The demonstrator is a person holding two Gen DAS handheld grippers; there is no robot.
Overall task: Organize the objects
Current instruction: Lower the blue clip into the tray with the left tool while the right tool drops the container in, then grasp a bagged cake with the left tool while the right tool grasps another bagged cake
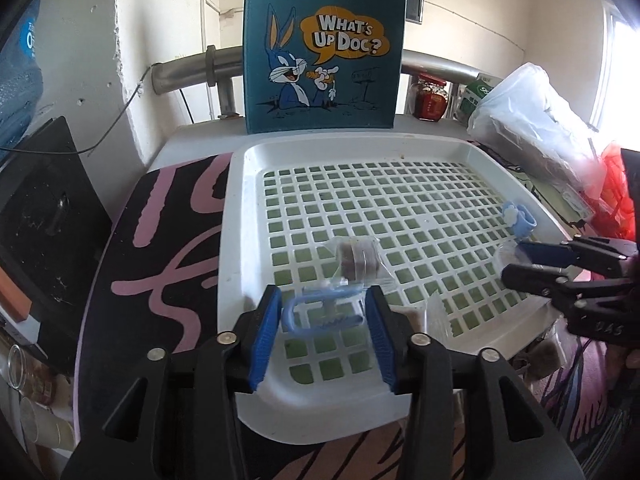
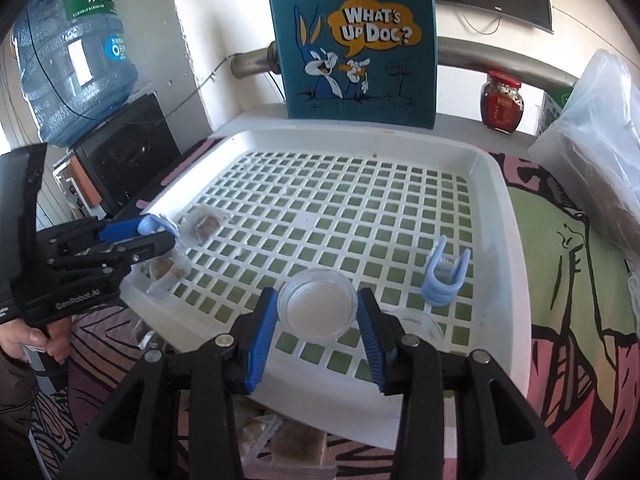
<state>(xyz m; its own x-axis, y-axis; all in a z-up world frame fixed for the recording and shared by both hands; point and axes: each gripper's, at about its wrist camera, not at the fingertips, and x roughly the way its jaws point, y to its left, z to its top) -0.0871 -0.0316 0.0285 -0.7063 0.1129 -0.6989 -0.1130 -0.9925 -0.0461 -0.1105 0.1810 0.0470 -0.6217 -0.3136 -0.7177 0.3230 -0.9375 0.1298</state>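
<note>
Tray (image 2: 496, 184) count: two blue clips (image 2: 442, 276), two clear round dishes (image 2: 318, 304), two wrapped snacks (image 2: 206, 224). Left gripper (image 1: 322, 316) angled down, jaws loosely around one clip (image 1: 320, 314), pads apart from it. Right gripper (image 2: 318, 312) angled down, clamped on one dish near the tray's front edge.

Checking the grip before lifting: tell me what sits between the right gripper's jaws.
A clear round dish fills the gap in the right gripper, pads at its rim; the right wrist view shows it.
</note>
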